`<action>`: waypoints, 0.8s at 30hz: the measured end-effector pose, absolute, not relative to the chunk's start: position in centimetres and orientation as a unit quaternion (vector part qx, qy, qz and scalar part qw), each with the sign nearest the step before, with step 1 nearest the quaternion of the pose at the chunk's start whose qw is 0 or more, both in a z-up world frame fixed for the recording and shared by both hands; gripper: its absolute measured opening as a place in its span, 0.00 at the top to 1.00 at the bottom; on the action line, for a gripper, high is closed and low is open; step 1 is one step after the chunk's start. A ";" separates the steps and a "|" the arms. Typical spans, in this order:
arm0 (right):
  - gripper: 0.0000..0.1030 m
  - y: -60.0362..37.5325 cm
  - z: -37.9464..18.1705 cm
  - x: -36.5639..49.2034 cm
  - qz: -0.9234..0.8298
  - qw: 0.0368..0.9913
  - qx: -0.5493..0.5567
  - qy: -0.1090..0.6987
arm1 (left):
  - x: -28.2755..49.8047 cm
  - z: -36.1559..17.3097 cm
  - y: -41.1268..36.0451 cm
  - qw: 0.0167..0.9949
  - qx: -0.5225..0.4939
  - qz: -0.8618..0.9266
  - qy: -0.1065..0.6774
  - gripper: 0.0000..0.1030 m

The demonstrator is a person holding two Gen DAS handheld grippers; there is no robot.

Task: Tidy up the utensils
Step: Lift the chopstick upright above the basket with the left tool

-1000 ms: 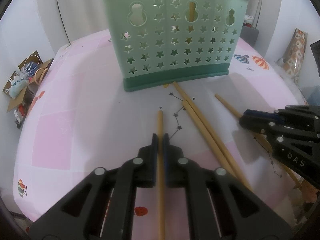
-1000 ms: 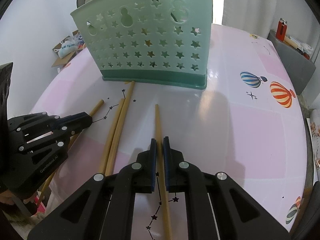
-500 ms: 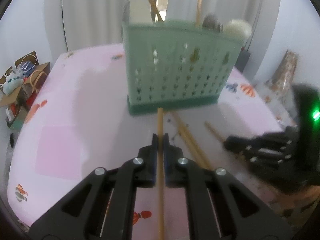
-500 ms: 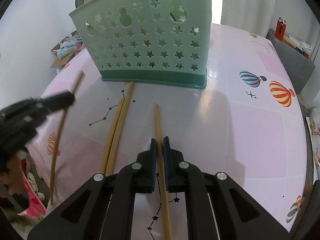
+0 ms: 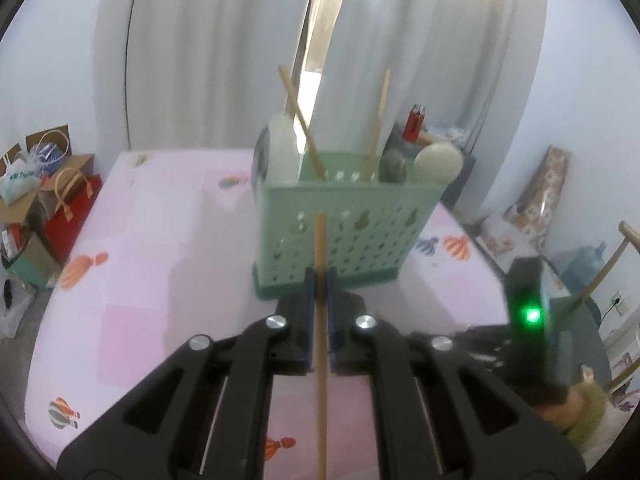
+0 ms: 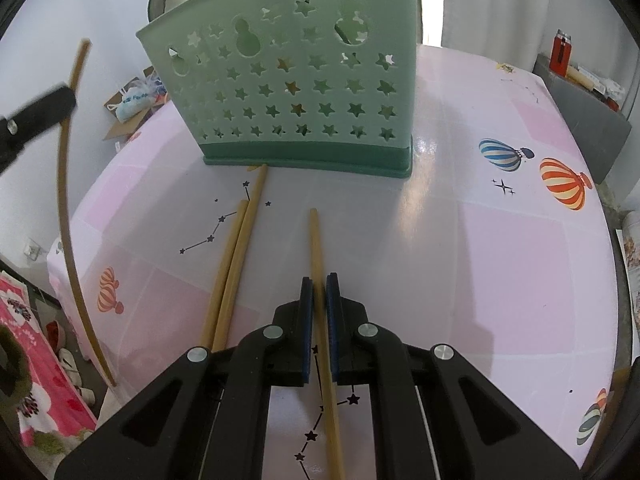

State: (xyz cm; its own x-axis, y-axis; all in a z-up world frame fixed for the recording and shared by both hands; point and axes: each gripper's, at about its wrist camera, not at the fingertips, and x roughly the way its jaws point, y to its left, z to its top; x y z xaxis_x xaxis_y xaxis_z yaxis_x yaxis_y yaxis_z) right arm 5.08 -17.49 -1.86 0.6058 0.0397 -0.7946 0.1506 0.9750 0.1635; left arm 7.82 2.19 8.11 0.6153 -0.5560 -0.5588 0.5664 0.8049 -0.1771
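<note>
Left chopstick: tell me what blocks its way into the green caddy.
Nothing visible does. The left tongs hold the chopstick in front of the green caddy, and its top is open, though spoons and two chopsticks stand inside.

Pale pleated curtains (image 5: pixel 224 60) hang behind the round table, whose pink cloth (image 6: pixel 500 264) carries hot-air balloon prints (image 6: pixel 562 184). Left on the floor: open cardboard boxes (image 5: pixel 28 208), red paper bag with tan handles (image 5: pixel 70 212). A red lighter (image 6: pixel 561 51) stands on a grey ledge.
</note>
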 end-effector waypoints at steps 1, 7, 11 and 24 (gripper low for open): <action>0.93 -17.5 -1.9 5.0 -0.031 0.890 0.108 0.442 | 7.7 8.5 2.1 0.899 0.006 -0.316 0.303 0.96; 0.93 -17.6 -1.9 5.0 -0.029 0.890 0.110 0.441 | 7.8 12.8 2.0 0.900 -0.018 -0.351 0.258 0.96; 0.93 -17.6 -1.9 5.0 -0.028 0.890 0.112 0.441 | 8.1 16.9 2.0 0.909 -0.034 -0.365 0.200 0.96; 0.93 -17.6 -1.9 5.3 -0.026 0.889 0.118 0.441 | 9.9 24.6 -2.6 0.938 -0.042 -0.343 0.009 0.96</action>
